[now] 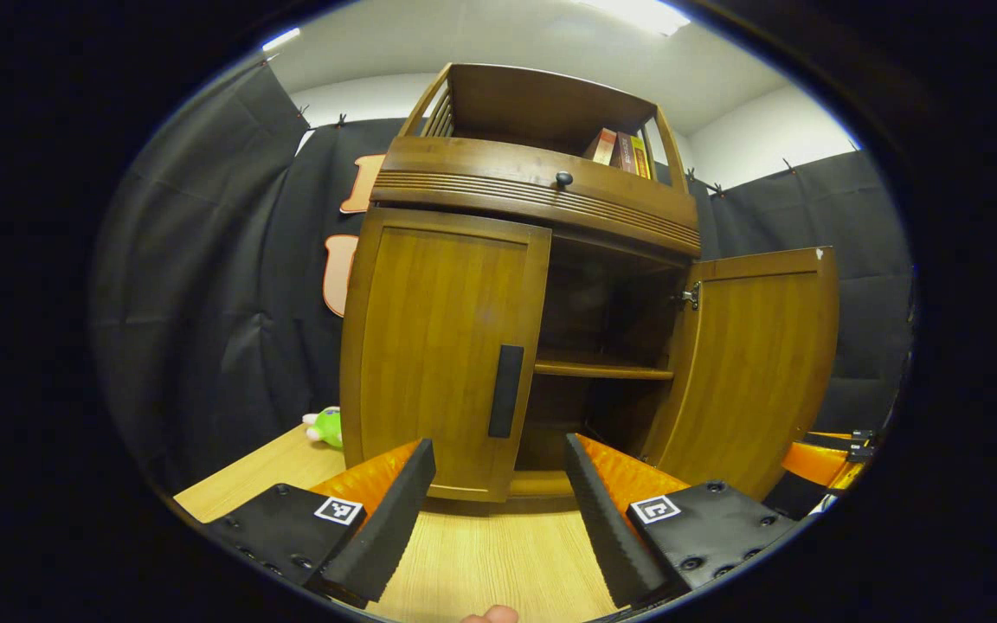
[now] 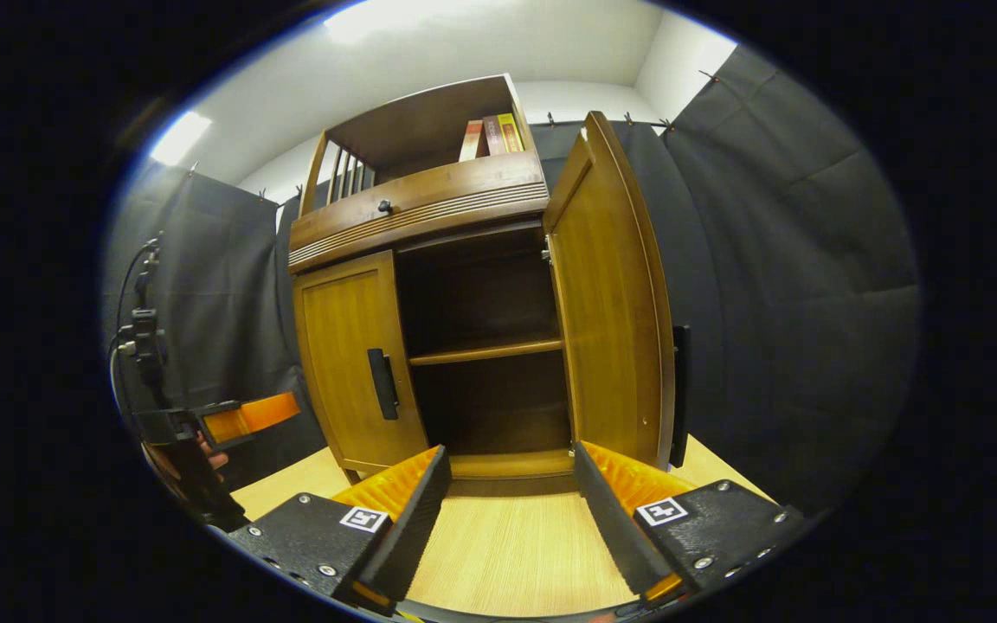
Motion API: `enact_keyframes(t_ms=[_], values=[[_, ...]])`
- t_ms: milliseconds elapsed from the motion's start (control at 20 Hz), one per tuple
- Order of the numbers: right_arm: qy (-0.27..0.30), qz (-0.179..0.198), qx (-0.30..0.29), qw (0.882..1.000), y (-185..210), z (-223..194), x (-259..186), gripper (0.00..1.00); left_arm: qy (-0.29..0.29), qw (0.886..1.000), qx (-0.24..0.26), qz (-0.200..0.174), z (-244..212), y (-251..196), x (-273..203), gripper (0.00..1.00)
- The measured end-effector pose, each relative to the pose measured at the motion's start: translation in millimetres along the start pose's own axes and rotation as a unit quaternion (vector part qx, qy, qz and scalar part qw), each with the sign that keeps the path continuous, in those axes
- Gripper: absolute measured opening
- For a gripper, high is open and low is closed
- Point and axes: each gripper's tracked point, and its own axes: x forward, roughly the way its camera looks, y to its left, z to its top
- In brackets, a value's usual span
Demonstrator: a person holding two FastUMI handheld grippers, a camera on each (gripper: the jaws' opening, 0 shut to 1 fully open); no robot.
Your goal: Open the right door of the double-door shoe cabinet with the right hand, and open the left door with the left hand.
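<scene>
Both grippers, left [image 1: 498,510] and right [image 2: 511,519], carry black screwed plates, each with a square tag [image 1: 338,510] (black-and-white), over ribbed orange bodies.

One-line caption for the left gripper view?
Open tool faces the shut left door; right door already open.

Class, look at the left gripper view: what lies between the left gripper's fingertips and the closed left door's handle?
In the left gripper view, between the left gripper and the handle lie the bare wooden tabletop and the lower part of the left door. Nothing blocks it.

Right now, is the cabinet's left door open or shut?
Shut: the left door sits flush in its frame, while the right door is swung out.
</scene>
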Motion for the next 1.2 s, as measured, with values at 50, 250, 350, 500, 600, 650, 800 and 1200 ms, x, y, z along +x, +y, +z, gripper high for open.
enact_keyframes(t_ms=[50, 250, 350, 500, 600, 650, 800, 1200], values=[[0.002, -0.005, -0.009, 1.0, -1, -2, -2, 1.0, -0.003, 1.0, 0.015, 0.007, -1, 5, 12, 0.94], [-0.004, 0.0, -0.029, 1.0, 8, -3, -17, 0.91, -0.023, 0.998, 0.043, 0.029, -2, 13, 75, 0.95], [-0.005, -0.008, -0.032, 0.999, 3, -1, -21, 0.91, -0.026, 0.998, 0.054, 0.026, -4, 10, 101, 0.97], [-0.006, -0.022, -0.034, 0.999, -7, 1, -24, 0.91, -0.032, 0.997, 0.066, 0.007, -2, 0, 141, 0.95], [-0.005, -0.025, -0.018, 1.0, -11, 2, -26, 0.91, -0.024, 0.996, 0.081, 0.005, -10, -4, 164, 0.97], [-0.005, -0.027, -0.009, 1.0, -14, 2, -26, 0.91, -0.017, 0.997, 0.08, 0.003, -15, -6, 176, 0.96], [-0.007, -0.038, -0.005, 0.999, -21, 2, -23, 0.91, -0.002, 0.998, 0.065, 0.001, -28, -3, 201, 0.96], [0.008, -0.027, -0.03, 0.999, -25, -1, -20, 0.91, 0.003, 1.0, 0.019, 0.016, -33, 19, 225, 0.93]])
